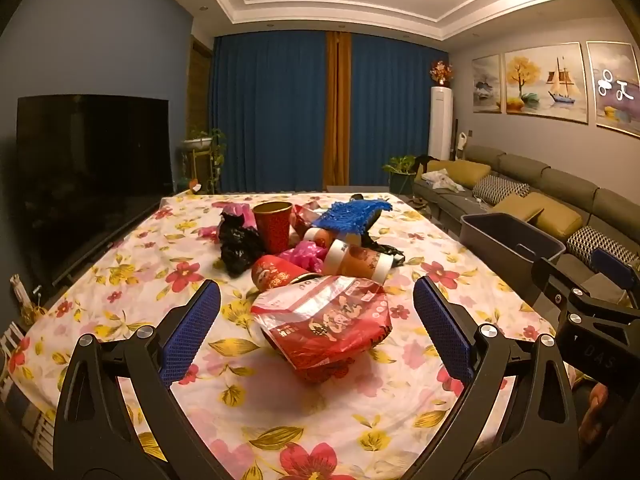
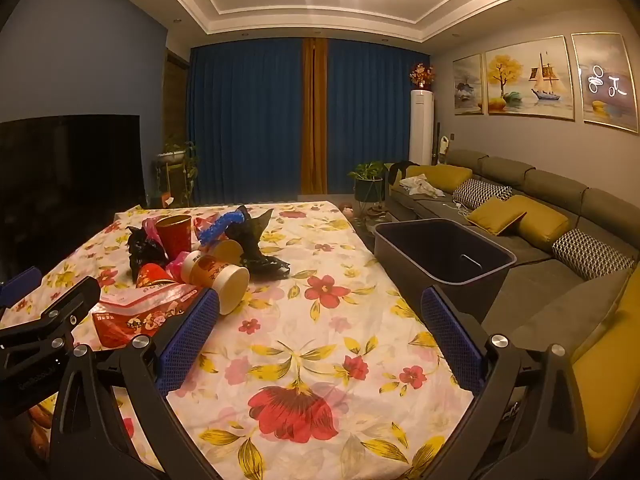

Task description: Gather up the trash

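Several pieces of trash sit heaped near the middle of the surface [image 1: 168,240], and we hold nothing yet. Nearest us lies a crinkled red-and-clear plastic snack bag [image 1: 326,322], glossy and puffed, resting on something red beneath it. Behind it we see a tipped-over red foil cup [image 1: 276,276], a paper tub with orange print and a white rim lying on its side [image 1: 358,262], a wad of pink plastic film [image 1: 306,254], a crumpled black plastic bag [image 1: 238,246], an upright red paper cup with a gold lining [image 1: 273,224] and a shaggy blue fringed piece [image 1: 348,212] draped over the far items. We judge they were gathered in one pile so either hand can reach them.

Our left gripper [image 1: 316,326] has its blue textured fingers [image 1: 192,328] spread wide on either side of the snack bag, short of touching it; that bag looks like the first pick. It will likely crush and slip, so a firm pinch on a fold seems wise.

Our right gripper [image 2: 320,344] is also spread wide, with only tablecloth between its fingers [image 2: 188,342], the tub's white rim just beyond its left finger.

The cloth is thin floral cotton, creased. A dark grey rectangular plastic bin [image 2: 444,250] stands off the right edge beside the olive sofa [image 2: 552,188], presumably where the trash goes.
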A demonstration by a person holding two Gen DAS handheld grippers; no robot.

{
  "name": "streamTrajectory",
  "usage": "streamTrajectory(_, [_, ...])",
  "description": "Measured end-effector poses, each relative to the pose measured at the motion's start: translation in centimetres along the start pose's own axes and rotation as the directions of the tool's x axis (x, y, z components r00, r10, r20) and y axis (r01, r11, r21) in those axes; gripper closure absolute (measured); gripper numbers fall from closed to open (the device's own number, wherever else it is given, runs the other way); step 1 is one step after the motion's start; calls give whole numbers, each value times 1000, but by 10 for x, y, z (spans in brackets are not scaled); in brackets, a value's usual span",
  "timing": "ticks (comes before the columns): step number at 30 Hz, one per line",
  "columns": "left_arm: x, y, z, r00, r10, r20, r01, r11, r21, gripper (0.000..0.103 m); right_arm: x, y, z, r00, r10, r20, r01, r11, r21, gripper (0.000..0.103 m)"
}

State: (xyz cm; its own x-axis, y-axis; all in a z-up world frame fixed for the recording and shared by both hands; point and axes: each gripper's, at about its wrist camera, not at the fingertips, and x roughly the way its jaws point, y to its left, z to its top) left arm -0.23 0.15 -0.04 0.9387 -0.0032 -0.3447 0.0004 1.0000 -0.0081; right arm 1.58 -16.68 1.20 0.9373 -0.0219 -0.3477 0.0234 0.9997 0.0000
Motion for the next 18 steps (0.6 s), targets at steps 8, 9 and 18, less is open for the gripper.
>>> streamTrajectory(8, [0, 0, 1, 1000, -2, 0, 2, 1000, -14, 8, 0, 0, 0, 1000, 0, 1, 0, 1000, 1, 5])
streamTrajectory(9, [0, 0, 1, 1000, -1, 0, 1, 1000, -15, 8, 0, -1, 0, 1000, 0, 2, 0, 1000, 1, 5])
streamTrajectory(18, [-1, 0, 1, 1000, -3, 0, 3, 1000, -17, 8, 0, -1, 0, 1000, 1, 2, -1, 1000, 3, 5])
